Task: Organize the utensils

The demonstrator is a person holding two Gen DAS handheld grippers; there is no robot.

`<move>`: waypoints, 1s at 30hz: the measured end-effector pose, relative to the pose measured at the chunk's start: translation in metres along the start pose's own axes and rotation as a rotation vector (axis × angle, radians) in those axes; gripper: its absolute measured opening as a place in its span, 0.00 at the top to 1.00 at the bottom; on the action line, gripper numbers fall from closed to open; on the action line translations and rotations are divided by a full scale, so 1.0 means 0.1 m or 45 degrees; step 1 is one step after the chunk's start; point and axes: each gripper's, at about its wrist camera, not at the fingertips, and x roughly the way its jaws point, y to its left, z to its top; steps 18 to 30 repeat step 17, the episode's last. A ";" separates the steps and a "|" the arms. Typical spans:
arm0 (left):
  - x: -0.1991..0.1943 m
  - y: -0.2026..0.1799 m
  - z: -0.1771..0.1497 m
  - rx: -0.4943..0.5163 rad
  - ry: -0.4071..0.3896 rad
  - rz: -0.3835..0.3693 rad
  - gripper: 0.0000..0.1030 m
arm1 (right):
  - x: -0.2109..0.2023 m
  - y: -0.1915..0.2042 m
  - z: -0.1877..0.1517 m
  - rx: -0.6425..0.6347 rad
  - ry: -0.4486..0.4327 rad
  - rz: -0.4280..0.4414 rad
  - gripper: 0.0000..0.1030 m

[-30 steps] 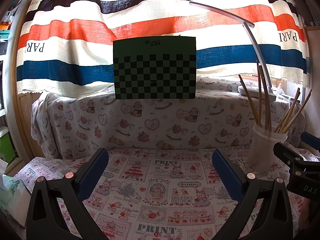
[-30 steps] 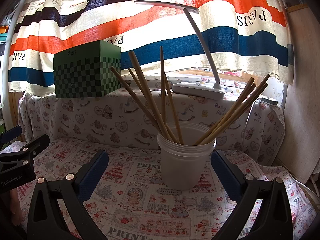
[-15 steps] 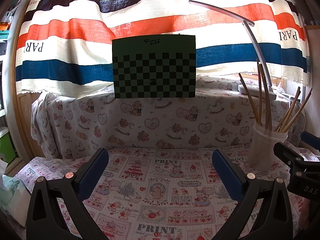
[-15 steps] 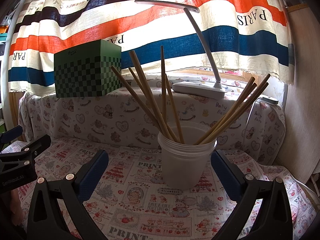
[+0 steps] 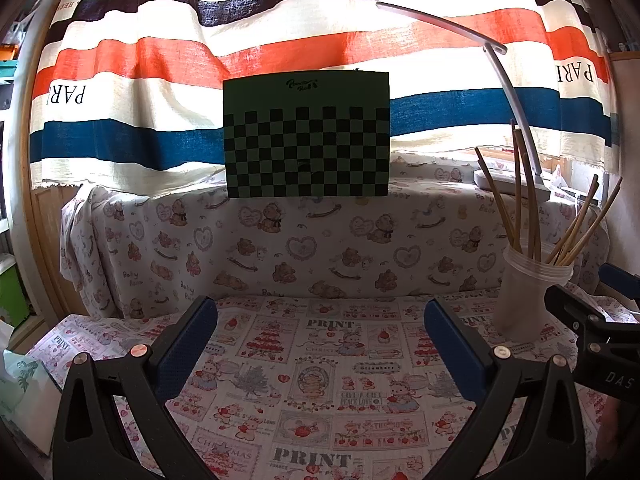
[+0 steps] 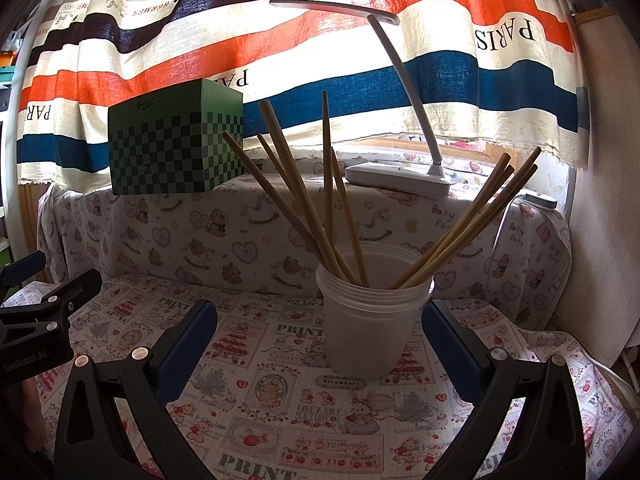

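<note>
A translucent white plastic cup [image 6: 370, 320] stands upright on the printed cloth and holds several wooden chopsticks [image 6: 308, 208] that fan out left and right. My right gripper [image 6: 319, 320] is open and empty, its blue-padded jaws standing wide on either side of the cup, a little in front of it. My left gripper [image 5: 320, 316] is open and empty over bare cloth, to the left of the cup [image 5: 528, 296]. The right gripper also shows at the right edge of the left wrist view [image 5: 596, 328], and the left gripper at the left edge of the right wrist view [image 6: 44, 312].
A green checkered box [image 5: 307, 136] sits on the raised cloth-covered ledge behind. A white desk lamp [image 6: 398, 176] stands on that ledge behind the cup, its arm arching overhead. A striped curtain hangs at the back. A wall panel [image 6: 600, 200] closes the right side.
Both views have shifted only slightly. The cup sits a touch closer and lower between my right jaws. Nothing was gripped or released.
</note>
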 end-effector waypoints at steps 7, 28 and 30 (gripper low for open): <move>0.00 0.00 0.00 0.000 0.000 -0.001 0.00 | 0.00 0.00 0.00 0.001 0.000 0.000 0.00; -0.01 0.00 -0.01 -0.003 0.001 0.004 0.00 | 0.00 -0.01 0.00 0.007 0.001 -0.001 0.00; -0.01 0.00 -0.01 -0.003 0.001 0.004 0.00 | 0.00 -0.01 0.00 0.007 0.001 -0.001 0.00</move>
